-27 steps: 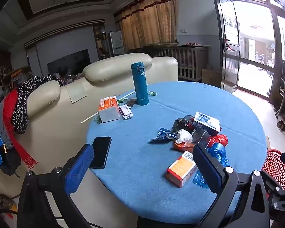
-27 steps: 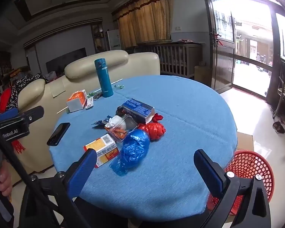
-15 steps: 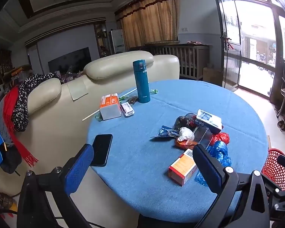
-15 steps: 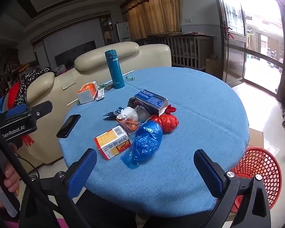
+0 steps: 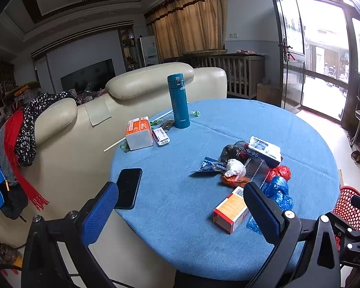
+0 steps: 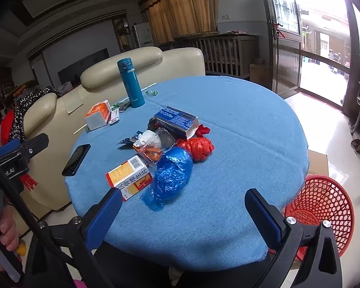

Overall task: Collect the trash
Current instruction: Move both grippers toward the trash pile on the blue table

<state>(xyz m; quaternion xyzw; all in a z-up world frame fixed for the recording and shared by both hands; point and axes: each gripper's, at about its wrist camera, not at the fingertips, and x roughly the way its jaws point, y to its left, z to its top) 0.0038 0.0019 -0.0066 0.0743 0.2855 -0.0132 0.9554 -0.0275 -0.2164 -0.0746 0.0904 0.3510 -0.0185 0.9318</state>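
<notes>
A pile of trash lies on the round blue table (image 6: 240, 124): a crumpled blue plastic bag (image 6: 171, 174), a red plastic bag (image 6: 199, 147), an orange-and-white carton (image 6: 129, 177), a blue box (image 6: 177, 120), a white wad (image 6: 148, 138) and clear wrappers. The pile also shows in the left wrist view, with the carton (image 5: 230, 210) nearest. A red mesh basket (image 6: 324, 206) stands on the floor right of the table. My right gripper (image 6: 182, 218) is open and empty, just short of the blue bag. My left gripper (image 5: 180, 210) is open and empty above the table's near edge.
A teal flask (image 5: 178, 100), an orange tissue box (image 5: 139, 132), a small white pack (image 5: 160, 137) and a black phone (image 5: 128, 188) are on the table's far and left side. A cream sofa (image 5: 88, 124) backs onto the table. A glass door is at right.
Both grippers have moved a little; the right one has come closer to the trash pile, which now looks larger. Both stay open and empty. Nothing on the table moved.
</notes>
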